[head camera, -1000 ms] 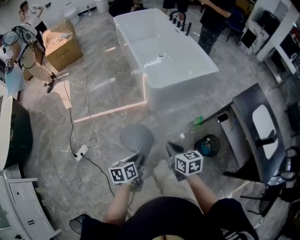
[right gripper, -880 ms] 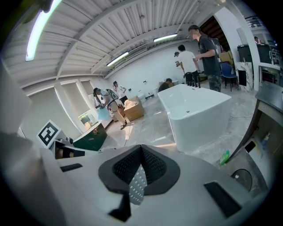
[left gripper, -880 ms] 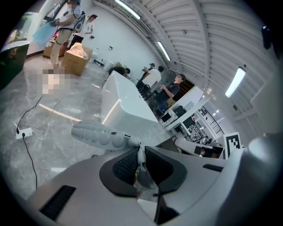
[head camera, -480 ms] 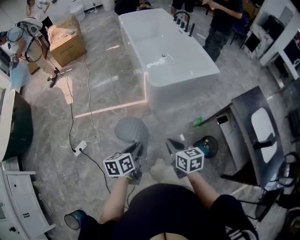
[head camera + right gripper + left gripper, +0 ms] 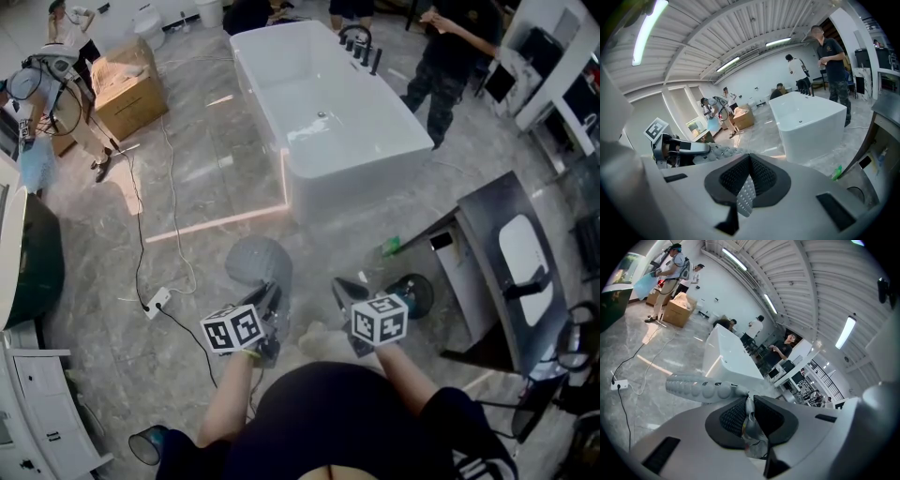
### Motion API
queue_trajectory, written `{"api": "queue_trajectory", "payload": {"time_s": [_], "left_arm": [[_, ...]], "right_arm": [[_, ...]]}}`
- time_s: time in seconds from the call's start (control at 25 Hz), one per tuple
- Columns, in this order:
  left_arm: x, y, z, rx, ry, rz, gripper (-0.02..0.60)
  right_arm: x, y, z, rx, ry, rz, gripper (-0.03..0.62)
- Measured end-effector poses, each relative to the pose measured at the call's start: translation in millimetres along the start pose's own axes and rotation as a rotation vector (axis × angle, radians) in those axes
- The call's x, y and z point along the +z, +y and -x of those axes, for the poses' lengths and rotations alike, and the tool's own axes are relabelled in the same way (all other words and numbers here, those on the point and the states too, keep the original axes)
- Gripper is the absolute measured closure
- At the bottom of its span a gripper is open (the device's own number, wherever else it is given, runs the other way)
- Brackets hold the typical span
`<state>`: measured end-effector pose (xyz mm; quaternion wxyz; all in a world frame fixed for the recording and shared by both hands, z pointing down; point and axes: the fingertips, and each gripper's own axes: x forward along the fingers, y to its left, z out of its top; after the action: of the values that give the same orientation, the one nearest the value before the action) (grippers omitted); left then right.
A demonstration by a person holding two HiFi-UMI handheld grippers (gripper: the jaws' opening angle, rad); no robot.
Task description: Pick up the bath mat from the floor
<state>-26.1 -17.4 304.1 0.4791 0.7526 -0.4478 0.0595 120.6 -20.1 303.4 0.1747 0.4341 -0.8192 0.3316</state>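
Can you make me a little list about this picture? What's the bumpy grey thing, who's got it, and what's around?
Bumpy grey thing: bath mat, held up in the air
Left hand-held gripper: shut on one edge of the bath mat
Right hand-held gripper: shut on another edge of it
Nearby: white bathtub, cardboard box
Floor: shiny grey stone

A black top is worn; left gripper and right gripper carry black-and-white marker cubes.
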Motion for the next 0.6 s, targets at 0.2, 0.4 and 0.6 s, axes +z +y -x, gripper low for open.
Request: {"api": "queue_trajectory", "payload": {"time_s": [0.2, 0.4, 0.6], "left_arm": [[0, -2, -4, -0.003, -0.001, 0.008, 0.537], [2, -9, -10, -0.012, 0.000, 0.002, 0.537], [4, -14, -18, -0.023, 0.004, -0.009, 0.535]], "right_arm": [[4, -2, 1, 0.006, -0.008, 0.013, 0.582], [7, -2, 3, 0.014, -0.003, 0.055, 0.583], [7, -6, 2, 0.015, -0.002, 0.062, 0.583]]}}
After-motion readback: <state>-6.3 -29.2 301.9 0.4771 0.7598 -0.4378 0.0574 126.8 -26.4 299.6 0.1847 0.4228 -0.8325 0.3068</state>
